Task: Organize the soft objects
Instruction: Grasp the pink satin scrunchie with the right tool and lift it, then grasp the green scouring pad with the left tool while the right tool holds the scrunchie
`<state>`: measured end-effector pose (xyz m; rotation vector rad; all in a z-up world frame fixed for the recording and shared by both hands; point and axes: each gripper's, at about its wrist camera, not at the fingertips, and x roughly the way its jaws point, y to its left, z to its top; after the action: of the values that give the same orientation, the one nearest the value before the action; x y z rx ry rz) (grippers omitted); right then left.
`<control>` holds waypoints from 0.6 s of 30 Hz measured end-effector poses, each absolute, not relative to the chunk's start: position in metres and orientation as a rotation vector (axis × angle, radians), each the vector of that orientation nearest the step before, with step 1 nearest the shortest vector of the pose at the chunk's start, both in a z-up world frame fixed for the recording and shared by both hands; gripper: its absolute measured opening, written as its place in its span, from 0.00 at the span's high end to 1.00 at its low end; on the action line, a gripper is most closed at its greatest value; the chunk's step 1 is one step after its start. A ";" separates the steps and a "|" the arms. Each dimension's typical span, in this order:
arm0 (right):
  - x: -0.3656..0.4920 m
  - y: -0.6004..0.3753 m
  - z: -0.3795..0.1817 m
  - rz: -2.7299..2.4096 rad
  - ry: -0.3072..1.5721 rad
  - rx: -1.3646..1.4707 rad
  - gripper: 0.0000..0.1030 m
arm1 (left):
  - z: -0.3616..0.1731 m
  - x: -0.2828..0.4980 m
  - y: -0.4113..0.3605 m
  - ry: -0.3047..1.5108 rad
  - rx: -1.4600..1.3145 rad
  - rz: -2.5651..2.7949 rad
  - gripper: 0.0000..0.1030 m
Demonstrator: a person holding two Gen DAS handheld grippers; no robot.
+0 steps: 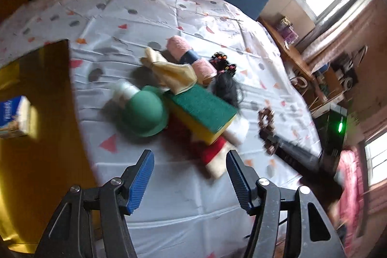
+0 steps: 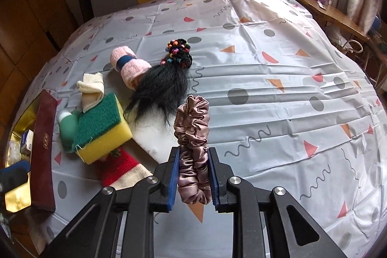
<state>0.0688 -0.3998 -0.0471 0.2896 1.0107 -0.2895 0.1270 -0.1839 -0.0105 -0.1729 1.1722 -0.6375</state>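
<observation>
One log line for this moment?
right gripper: shut on scrunchie | left gripper: open, empty, above pile | sponge: untouched

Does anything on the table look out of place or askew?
Yes. The sponge lies tilted, propped on the green bottle and the red sock instead of flat on the tablecloth.

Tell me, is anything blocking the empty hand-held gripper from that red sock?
Partly. The left hand-held gripper has bare cloth before it, but the sponge lies on the red sock's far end.
</observation>
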 end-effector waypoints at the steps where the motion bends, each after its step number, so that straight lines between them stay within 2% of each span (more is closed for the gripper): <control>1: 0.069 -0.400 -0.046 -0.291 1.008 0.290 0.78 | -0.010 0.131 -0.188 1.179 -0.179 -0.640 0.37; 5: 0.067 -0.402 -0.043 -0.285 0.992 0.302 0.78 | -0.016 0.152 -0.220 1.239 -0.164 -0.632 0.21; 12: 0.066 -0.404 -0.040 -0.275 0.975 0.324 0.78 | -0.043 0.193 -0.259 1.396 -0.189 -0.547 0.15; 18: 0.065 -0.402 -0.036 -0.256 0.961 0.333 0.77 | -0.055 0.210 -0.282 1.444 -0.096 -0.493 0.14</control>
<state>0.0654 -0.4021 -0.0364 0.3330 0.9606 -0.2555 0.2104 -0.2824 -0.0550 -0.0964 1.4437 -0.4934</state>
